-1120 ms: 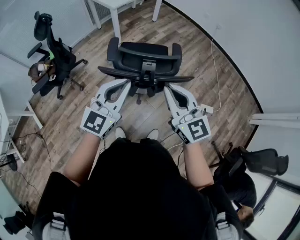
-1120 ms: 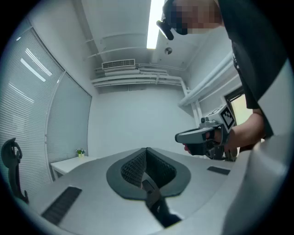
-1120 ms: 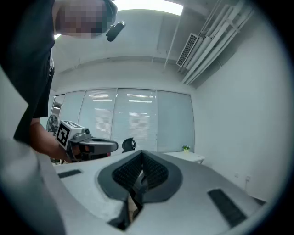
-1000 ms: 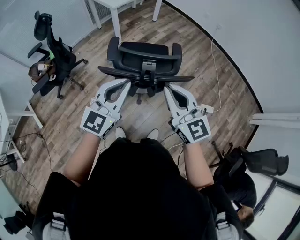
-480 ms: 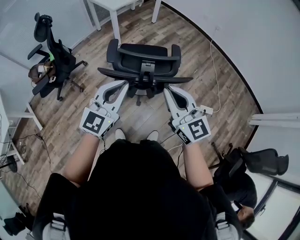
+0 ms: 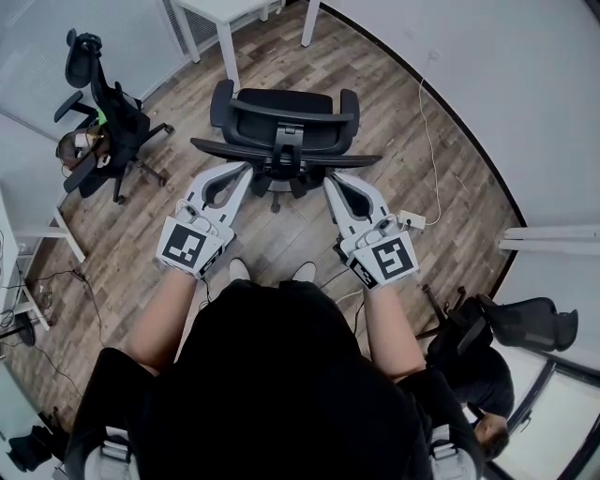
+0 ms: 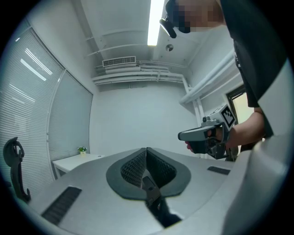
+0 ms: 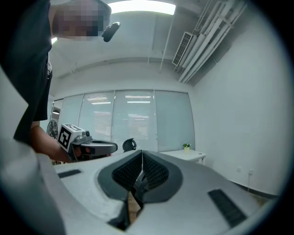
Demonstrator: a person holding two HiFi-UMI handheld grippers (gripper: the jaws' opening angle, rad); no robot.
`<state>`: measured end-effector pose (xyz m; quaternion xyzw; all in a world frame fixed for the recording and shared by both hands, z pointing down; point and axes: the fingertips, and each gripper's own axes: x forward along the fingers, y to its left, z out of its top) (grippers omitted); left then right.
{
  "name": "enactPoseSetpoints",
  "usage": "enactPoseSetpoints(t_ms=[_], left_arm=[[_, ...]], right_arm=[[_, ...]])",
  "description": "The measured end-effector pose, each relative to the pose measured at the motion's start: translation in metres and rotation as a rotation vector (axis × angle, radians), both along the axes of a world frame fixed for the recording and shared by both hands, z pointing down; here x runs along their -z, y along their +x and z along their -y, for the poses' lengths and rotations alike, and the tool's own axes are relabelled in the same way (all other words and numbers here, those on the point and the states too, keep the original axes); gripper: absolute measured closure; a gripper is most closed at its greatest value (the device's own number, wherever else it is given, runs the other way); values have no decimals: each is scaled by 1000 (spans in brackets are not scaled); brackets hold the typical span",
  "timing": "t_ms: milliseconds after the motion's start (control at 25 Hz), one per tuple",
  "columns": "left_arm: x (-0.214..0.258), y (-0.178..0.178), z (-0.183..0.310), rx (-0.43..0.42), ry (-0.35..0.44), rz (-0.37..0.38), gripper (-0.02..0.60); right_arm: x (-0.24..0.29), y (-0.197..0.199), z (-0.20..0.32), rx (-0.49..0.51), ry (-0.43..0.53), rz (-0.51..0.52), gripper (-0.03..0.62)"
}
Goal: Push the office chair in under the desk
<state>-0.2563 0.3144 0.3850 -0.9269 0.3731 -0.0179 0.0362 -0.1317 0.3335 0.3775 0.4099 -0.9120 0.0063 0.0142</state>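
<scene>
Beyond the office chair [image 6: 281, 117], only a corner of the surface [image 6: 220, 11] shows; left tongs [image 6: 246, 171] and right tongs [image 6: 330, 180] are closed, empty.

Wood-plank floor [image 6: 122, 234]; plain white wall [image 6: 506, 84] curves round right side. Spare black chair [image 6: 108, 117] at left; another dark chair [image 6: 520, 323] lower right, partly cut off. White cable [image 6: 429, 141] trails near wall. Glazed wall with blinds [image 8: 133, 119], possibly internal windows. Ceiling strip light [image 7: 152, 23] lit; air vent [image 7: 118, 61], pipes [image 8: 202, 41] overhead.
</scene>
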Motion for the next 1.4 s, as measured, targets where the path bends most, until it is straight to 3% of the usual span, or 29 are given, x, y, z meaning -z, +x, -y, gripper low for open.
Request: enactPoseSetpoints(t_ms=[240,560,760,920,1120,1280,1400], left_arm=[[-1,17,5,23,-1,18,583],[-27,37,13,71,-57,75,547],[-49,39,23,93,-85,182,498],[-66,28,38,62,-102,281,445],[-85,3,66,22,-154,349,394],[-102,-11,88,-48,-200,417,356],[-119,-17,100,-107,-208,511,347]], right_arm=[[-7,21,8,15,-20,1,589],[-45,41,22,105,-125,-66,586],[-79,47,33,187,-196,-185,563],[-98,41,47,258,-253,-256,514],[-121,29,68,289,-320,-339,440],[-142,26,86,298,-373,-441,430],[-159,23,92,339,-428,-524,427]])
